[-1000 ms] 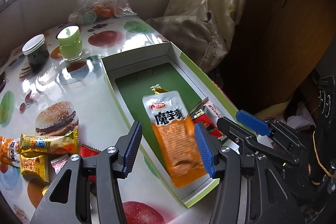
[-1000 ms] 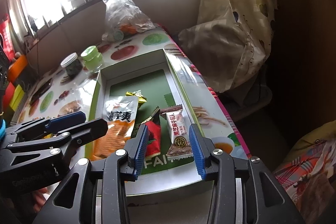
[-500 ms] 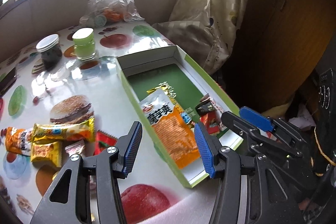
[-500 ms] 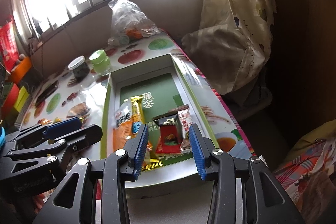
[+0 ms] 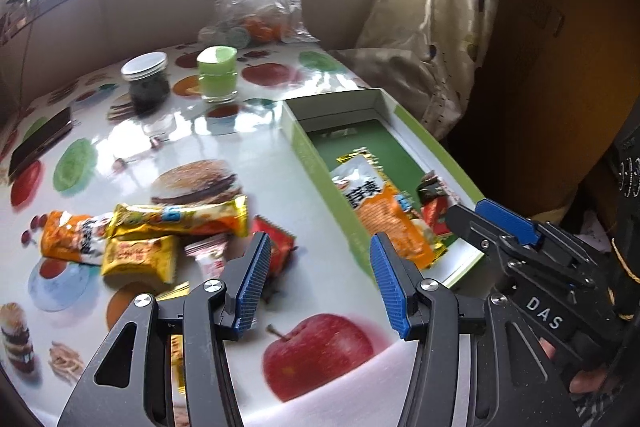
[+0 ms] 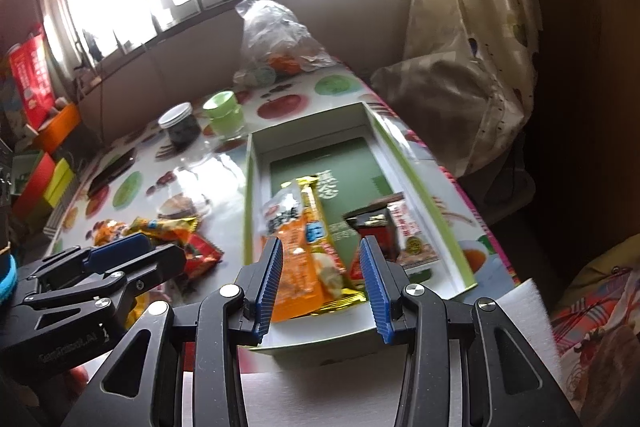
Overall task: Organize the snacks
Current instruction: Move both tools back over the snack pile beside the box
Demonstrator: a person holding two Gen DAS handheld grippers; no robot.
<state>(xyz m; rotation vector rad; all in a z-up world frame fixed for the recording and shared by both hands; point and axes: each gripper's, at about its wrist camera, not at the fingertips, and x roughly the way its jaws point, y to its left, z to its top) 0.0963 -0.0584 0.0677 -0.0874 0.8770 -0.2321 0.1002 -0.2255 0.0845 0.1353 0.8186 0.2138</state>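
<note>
The left gripper [image 5: 318, 281] hangs with its jaws spread wide and nothing between them, above the near part of the tabletop [image 5: 288, 187], over a printed apple. The right gripper [image 6: 322, 283] is likewise wide and empty, poised over the near end of the green box [image 6: 420, 183], which lies along the tabletop's right edge with its near end wall reaching the near edge.

Inside the box, at its near end, lie an orange pouch [image 6: 298, 267] and a yellow bar [image 6: 316, 215] against the left wall, partly overlapping, with a dark wrapper [image 6: 374, 227] and a white-and-red sachet [image 6: 408, 231] by the right wall. The far half of the box floor is bare green.

Left of the box, just beyond the left gripper's fingers, a loose pile sits near the tabletop's left edge: a long yellow bar [image 5: 180, 217], an orange packet [image 5: 70, 237], a small yellow packet [image 5: 138, 259], a white sachet [image 5: 210, 257] and a red packet [image 5: 278, 239]. Bare cloth separates this pile from the box wall.

Farther on stand a dark jar [image 5: 146, 83] and a green jar [image 5: 218, 75], well apart from the box, with a phone [image 5: 40, 143] by the left edge. A plastic bag [image 5: 258, 7] fills the far edge.
</note>
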